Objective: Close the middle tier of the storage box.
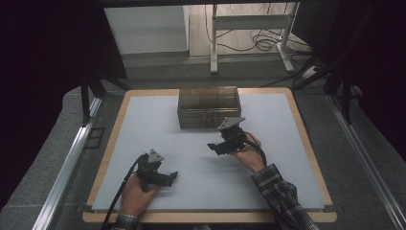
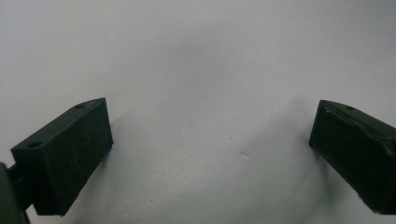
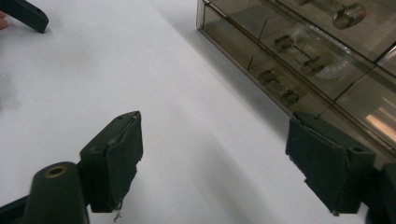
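A smoky see-through drawer box (image 1: 208, 107) stands at the back middle of the white mat (image 1: 143, 129). In the right gripper view the box (image 3: 303, 51) lies to the upper right, with small metal parts visible in its compartments. My right gripper (image 1: 214, 147) hovers just in front of the box, pointing left. Its jaws stand wide apart (image 3: 215, 140) over bare mat with nothing between them. My left gripper (image 1: 170, 176) rests near the front left of the mat, open (image 2: 210, 140), with only white surface between its jaws.
The mat lies on a wooden table (image 1: 306, 139) with a rim showing all around. Metal rails (image 1: 72, 163) run along both sides. Beyond the table stand a white desk frame (image 1: 249, 28) and floor cables. A jaw of the left gripper (image 3: 25, 14) shows far off.
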A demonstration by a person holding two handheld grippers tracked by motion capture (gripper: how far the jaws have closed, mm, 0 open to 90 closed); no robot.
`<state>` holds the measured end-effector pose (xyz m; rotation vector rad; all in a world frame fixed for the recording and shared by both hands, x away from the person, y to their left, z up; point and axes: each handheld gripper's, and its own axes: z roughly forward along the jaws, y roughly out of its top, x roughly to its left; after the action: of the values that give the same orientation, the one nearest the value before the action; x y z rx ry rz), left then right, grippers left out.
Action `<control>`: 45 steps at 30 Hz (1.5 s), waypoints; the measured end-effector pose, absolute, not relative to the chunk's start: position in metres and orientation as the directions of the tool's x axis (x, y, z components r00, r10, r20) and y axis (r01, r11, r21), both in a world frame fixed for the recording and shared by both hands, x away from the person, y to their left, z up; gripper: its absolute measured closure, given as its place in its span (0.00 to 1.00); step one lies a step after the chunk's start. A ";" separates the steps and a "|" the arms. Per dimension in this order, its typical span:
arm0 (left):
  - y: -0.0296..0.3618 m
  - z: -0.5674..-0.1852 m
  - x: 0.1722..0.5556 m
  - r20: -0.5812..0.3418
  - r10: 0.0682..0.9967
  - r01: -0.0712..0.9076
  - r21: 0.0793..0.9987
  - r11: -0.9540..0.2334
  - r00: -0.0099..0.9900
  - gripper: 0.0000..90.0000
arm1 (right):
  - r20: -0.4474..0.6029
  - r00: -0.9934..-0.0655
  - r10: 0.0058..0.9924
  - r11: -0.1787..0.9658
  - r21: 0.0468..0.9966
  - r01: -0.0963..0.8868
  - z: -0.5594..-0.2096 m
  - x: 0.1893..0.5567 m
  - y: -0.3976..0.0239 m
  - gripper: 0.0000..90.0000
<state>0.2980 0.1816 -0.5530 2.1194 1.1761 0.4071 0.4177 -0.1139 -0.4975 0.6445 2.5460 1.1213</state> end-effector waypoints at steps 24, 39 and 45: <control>0.182 -0.553 0.298 -0.048 0.837 0.628 0.685 -0.369 0.544 0.00 | -0.073 -0.875 0.478 0.627 0.726 0.282 -0.503 0.404 -0.125 0.11; 0.182 -0.553 0.298 -0.048 0.837 0.628 0.685 -0.369 0.544 0.00 | -0.079 -0.875 0.478 0.636 0.718 0.283 -0.504 0.395 -0.134 0.10; 0.182 -0.553 0.298 -0.047 0.838 0.628 0.685 -0.369 0.544 0.00 | -0.081 -0.875 0.477 0.646 0.708 0.287 -0.506 0.391 -0.138 0.09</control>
<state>0.2980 0.1816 -0.5529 2.1200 1.1767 0.4091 0.3913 -0.1378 -0.5057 0.6176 2.6061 1.0538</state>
